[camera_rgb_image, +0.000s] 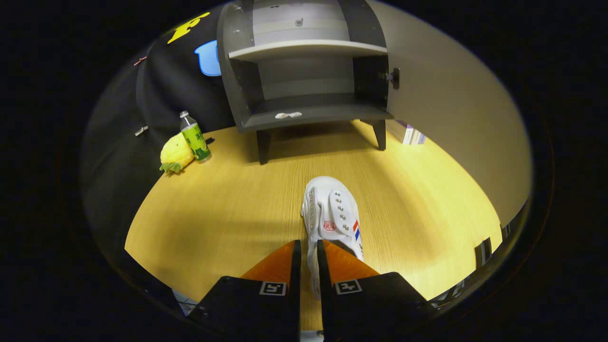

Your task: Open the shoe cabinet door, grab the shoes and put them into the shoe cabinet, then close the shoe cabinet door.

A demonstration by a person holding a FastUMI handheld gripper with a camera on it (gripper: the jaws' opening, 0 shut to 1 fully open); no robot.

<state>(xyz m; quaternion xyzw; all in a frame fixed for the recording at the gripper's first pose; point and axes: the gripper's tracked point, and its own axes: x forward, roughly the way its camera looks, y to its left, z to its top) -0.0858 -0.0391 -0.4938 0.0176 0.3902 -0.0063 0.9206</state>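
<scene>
A white sneaker (332, 213) with a red and blue stripe on its side points toe-first toward the cabinet, above the wooden floor (237, 209). My gripper (308, 247) is shut on the shoe's heel-side wall, which runs down between the two fingers. Beyond the shoe stands the dark shoe cabinet (304, 71) on short legs, its door (451, 104) swung wide open to the right. Inside are a pale upper shelf (308, 47) and a lower shelf with a small white scrap (288, 115) on it.
Left of the cabinet, a plush pineapple (176, 153) and a green-labelled bottle (194, 137) stand on the floor by the black cloth wall. A box (411, 134) lies behind the open door at the cabinet's right leg.
</scene>
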